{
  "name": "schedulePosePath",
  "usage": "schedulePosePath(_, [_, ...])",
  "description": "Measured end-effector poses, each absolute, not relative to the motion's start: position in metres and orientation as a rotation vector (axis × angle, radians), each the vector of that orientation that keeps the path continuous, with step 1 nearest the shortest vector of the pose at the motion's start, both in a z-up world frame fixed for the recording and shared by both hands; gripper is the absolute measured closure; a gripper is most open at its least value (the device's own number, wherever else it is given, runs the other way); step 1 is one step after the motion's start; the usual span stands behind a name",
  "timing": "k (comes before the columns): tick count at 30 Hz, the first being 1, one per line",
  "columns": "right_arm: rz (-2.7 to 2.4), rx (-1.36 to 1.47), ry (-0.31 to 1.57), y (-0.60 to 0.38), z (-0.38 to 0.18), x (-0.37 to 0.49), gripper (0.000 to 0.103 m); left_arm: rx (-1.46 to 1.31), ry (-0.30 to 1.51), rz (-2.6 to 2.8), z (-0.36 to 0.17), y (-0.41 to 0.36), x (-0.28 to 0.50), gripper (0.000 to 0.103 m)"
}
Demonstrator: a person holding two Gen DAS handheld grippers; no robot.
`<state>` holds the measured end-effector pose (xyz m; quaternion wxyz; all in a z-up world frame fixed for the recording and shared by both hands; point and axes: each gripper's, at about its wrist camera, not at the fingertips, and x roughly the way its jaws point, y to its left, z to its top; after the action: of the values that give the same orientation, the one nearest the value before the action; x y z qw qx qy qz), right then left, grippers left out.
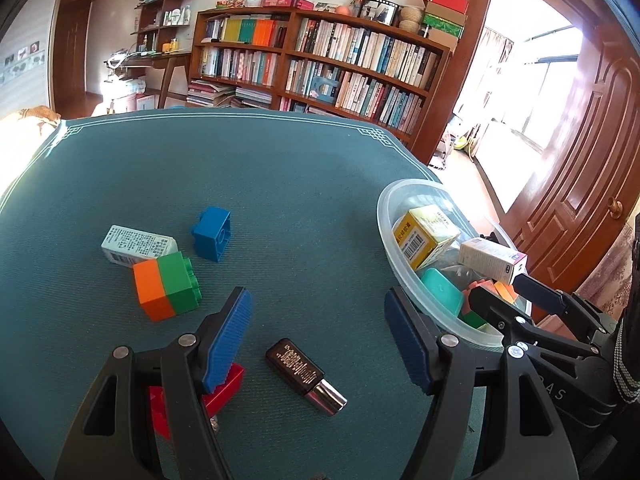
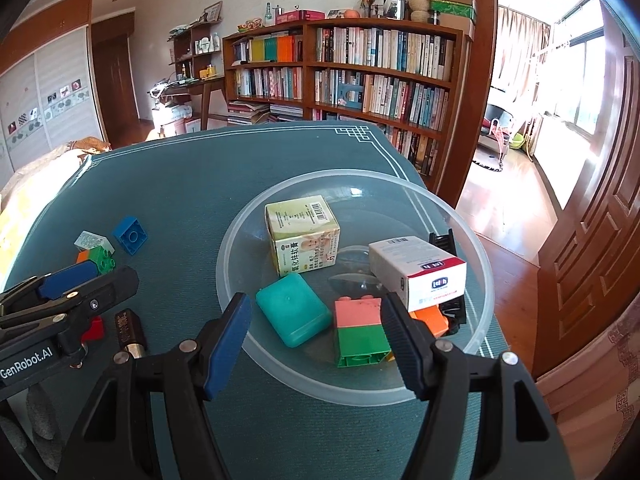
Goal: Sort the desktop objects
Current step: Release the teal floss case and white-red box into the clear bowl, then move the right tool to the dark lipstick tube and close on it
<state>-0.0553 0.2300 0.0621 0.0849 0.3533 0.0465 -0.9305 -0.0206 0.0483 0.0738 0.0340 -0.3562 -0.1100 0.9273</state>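
Both the left gripper (image 1: 318,336) and the right gripper (image 2: 316,342) stand wide and empty; the dark tube (image 1: 306,376) lies on the table (image 1: 280,184) under the left jaws, the bowl (image 2: 478,248) beside it; it would probably roll from a skewed pinch; the red brick (image 1: 224,390) crowds the left pad; orange-green brick (image 1: 166,286), blue brick (image 1: 212,234) and white box (image 1: 136,246) wait apart.

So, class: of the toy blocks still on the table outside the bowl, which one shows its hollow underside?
The blue block, tipped on its side with its open base showing; the orange-and-green block shows studs instead.
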Motion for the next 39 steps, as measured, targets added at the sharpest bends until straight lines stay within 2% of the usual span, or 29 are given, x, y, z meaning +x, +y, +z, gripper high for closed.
schedulePosePath(31, [-2.618,1.033,0.282,0.14,0.056,-0.019,0.03,-1.161,-0.476,2.942,0.047,-0.026,0.022,0.031])
schedulePosePath(34, [-2.559,1.055,0.228,0.138,0.052,-0.015,0.03,-1.17,-0.486,2.944,0.044,-0.031,0.025,0.031])
schedulePosePath(39, [-2.406,1.107,0.035,0.143,0.04,-0.014,0.03,-1.159,-0.488,2.938,0.044,-0.036,0.029,0.031])
